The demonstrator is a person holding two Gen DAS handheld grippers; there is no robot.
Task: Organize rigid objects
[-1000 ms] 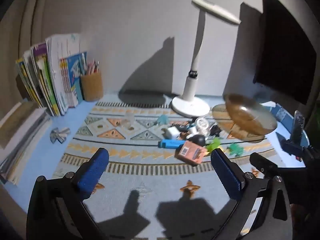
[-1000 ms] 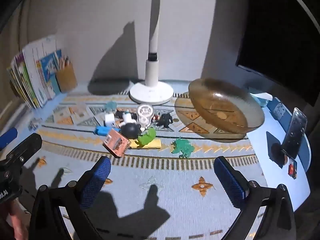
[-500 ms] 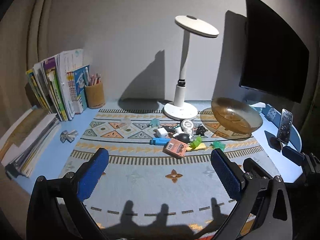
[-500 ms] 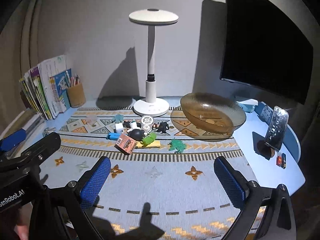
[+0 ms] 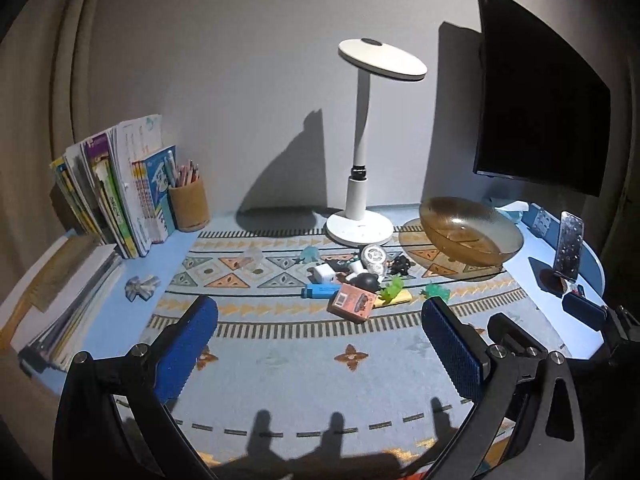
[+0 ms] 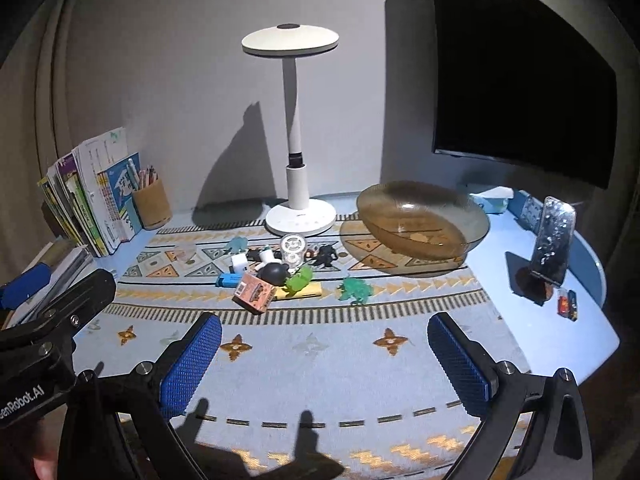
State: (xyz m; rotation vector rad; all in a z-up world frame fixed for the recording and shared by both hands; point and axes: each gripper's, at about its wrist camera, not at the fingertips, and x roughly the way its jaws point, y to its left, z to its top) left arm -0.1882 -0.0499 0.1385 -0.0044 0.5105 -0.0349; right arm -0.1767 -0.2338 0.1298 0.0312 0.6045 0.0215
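A pile of small rigid things lies mid-mat: an orange box (image 5: 353,303) (image 6: 254,293), a blue stick (image 5: 321,290), a white charger cube (image 5: 324,273), a black round toy (image 6: 275,271), a white round reel (image 6: 293,245), green figures (image 6: 354,289) (image 5: 392,289). An amber glass bowl (image 5: 505,249) (image 6: 476,236) stands to their right. My left gripper (image 5: 318,346) is open and empty, well short of the pile. My right gripper (image 6: 325,356) is open and empty, also short of it.
A white desk lamp (image 5: 359,232) stands behind the pile. Books (image 5: 108,196) and a pencil cup (image 5: 189,205) are at the left. A dark monitor (image 6: 520,72) is at the back right, and a phone on a stand (image 6: 554,240) at the right edge.
Both grippers have pulled back and up from the pile, so the desk looks smaller and farther. Both stay open. The objects have not moved.
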